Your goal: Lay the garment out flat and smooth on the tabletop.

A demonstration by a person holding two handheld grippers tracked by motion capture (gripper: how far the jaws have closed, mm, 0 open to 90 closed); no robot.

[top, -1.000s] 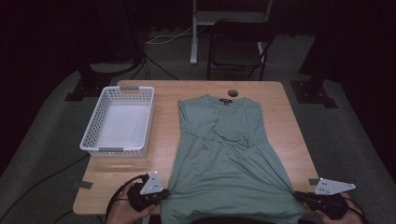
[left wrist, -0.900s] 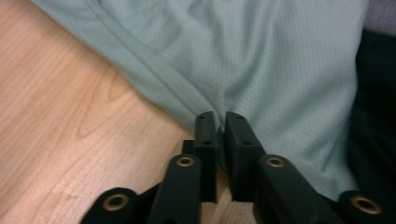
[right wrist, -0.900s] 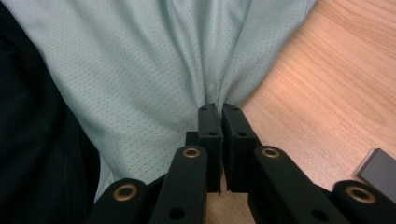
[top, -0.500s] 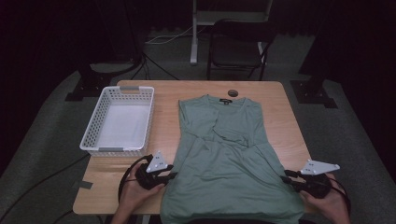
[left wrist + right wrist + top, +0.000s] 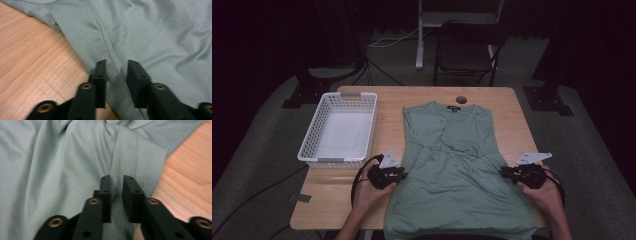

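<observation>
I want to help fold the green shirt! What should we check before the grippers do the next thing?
1. Green shirt lies flat on the table: ok, a few wrinkles.
2. Left gripper at the shirt's side seam: ok.
3. Right gripper at the other side: ok.
4. Jaws, just closing, pinching cloth: cannot tell.
5. White basket clear of the shirt: ok.
6. Hem on the table: not ok, it hangs over the near edge.

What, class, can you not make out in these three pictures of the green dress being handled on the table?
- Hem of the green dress: high view, cut off by the bottom edge.
- Label at the neckline: high view, too small to read.
- Small round thing beyond the collar: high view, too small to identify.
- Whether the left tongs and right tongs pinch fabric: both gripper views; cloth lies in the gaps, contact unclear.
</observation>
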